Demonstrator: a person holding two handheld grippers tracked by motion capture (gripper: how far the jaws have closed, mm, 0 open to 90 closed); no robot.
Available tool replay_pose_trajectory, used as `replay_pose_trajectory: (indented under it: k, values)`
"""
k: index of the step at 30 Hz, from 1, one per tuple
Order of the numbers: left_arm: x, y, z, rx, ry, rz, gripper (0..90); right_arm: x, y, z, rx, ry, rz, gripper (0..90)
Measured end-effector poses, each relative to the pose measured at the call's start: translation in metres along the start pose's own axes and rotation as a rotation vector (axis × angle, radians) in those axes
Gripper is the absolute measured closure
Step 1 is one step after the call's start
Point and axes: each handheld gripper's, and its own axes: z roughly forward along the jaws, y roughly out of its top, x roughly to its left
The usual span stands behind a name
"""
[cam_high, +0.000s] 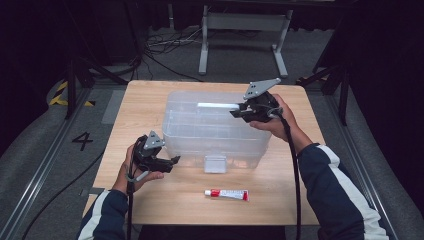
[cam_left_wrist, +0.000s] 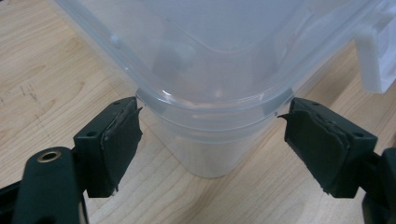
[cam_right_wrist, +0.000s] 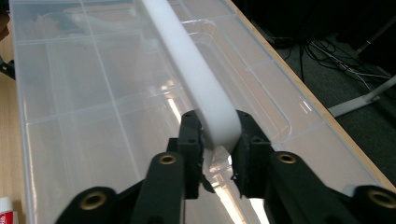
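1. We see a clear plastic box (cam_high: 215, 131) in the middle of a wooden table (cam_high: 150, 100), with its lid on.
2. Our right gripper (cam_right_wrist: 217, 151) is at the far right of the box and is closed on a white handle (cam_right_wrist: 196, 74). This is a flat, smooth, matte bar with a rounded end, and it is pinched between the two black jaws just above the lid.
3. In the high view the handle (cam_high: 218, 106) reaches from the right gripper (cam_high: 239, 112) to the left, over the lid.
4. Our left gripper (cam_left_wrist: 212, 140) is open, at the near left corner of the box (cam_left_wrist: 210, 60). The rounded corner lies between the jaws, and the jaw tips are just beside the rim; we cannot tell if they touch it.
5. The jaw pads (cam_left_wrist: 122, 140) are dark rubber with rough, worn edges.
6. A white latch (cam_high: 215, 163) hangs on the front wall of the box.
7. A small white tube (cam_high: 226, 194) with a red end lies on the table in front of the box, apart from it.
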Motion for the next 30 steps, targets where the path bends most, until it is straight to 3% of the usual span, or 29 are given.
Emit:
replay_pose_trajectory:
  k: [5,17,22,30]
  values:
    - [-0.005,0.004,0.004,0.008,0.005,0.029,21.1,-0.003,-0.003,-0.005,0.006,0.003,-0.002,76.3]
    - [-0.01,0.006,0.005,-0.004,-0.01,0.031,23.8,-0.007,-0.011,-0.014,0.003,0.0,0.014,76.6]
    - [-0.005,0.001,-0.007,-0.03,-0.037,0.015,33.0,-0.008,-0.009,-0.014,0.012,0.002,0.027,76.5]
    - [0.008,-0.012,-0.03,-0.062,-0.005,-0.027,50.8,-0.017,-0.001,-0.016,0.035,0.022,0.066,76.2]
